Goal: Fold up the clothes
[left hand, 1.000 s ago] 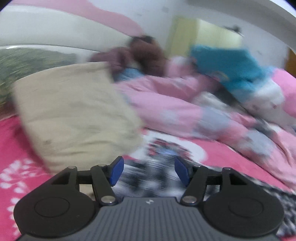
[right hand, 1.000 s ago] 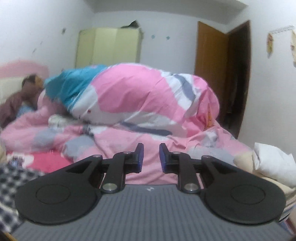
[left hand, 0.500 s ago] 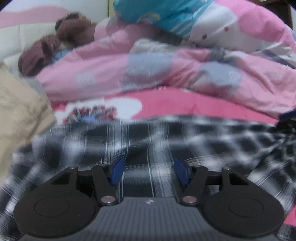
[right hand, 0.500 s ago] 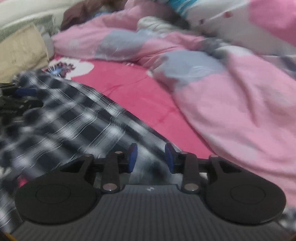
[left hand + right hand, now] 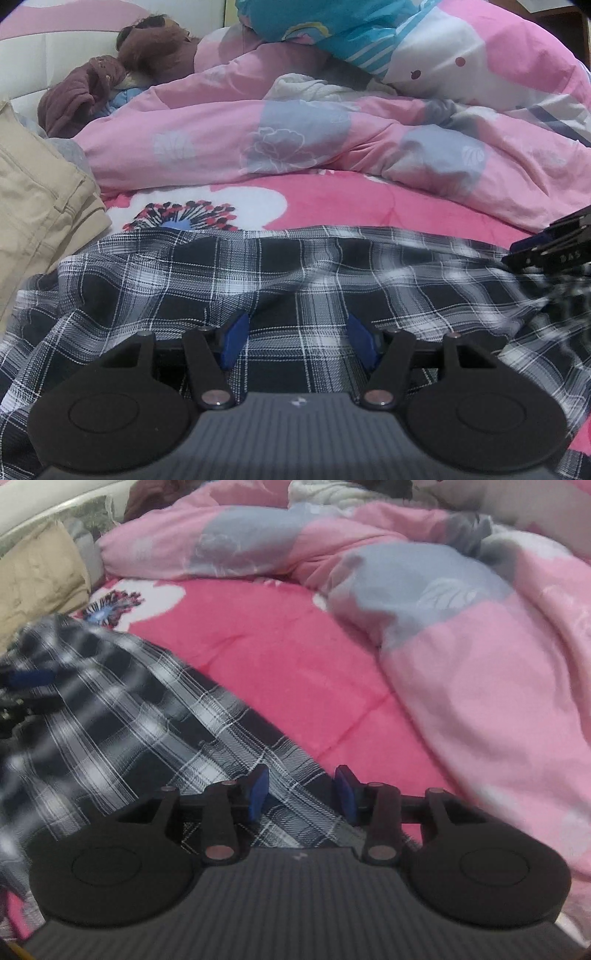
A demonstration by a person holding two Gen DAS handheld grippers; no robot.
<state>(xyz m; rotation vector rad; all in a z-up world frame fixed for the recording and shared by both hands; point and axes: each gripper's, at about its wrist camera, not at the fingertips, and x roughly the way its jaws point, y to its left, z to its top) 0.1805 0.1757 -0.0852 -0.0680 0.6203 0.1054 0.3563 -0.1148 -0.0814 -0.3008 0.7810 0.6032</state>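
A black-and-white plaid shirt [image 5: 295, 273] lies rumpled across the pink bed sheet [image 5: 351, 199]. My left gripper [image 5: 297, 339] hovers low over the shirt's middle, jaws open, with plaid cloth below them and nothing pinched. My right gripper [image 5: 302, 794] is open over the shirt's right edge [image 5: 280, 775], where plaid meets the pink sheet [image 5: 277, 646]. Whether its pads touch the cloth I cannot tell. The right gripper [image 5: 554, 247] also shows at the right rim of the left wrist view. In the right wrist view the left gripper [image 5: 26, 686] is a blur at the far left.
A folded beige garment [image 5: 37, 206] sits at the shirt's left. A bulky pink and grey floral quilt [image 5: 295, 147] heaps along the far side and to the right [image 5: 480, 664]. A brown bundle [image 5: 110, 81] lies by the white headboard, with a blue-and-white duvet [image 5: 369, 33] on top.
Both grippers swung down from looking across the bed to just above the plaid shirt. The right jaws widened. Over the last half second the left view barely shifts.
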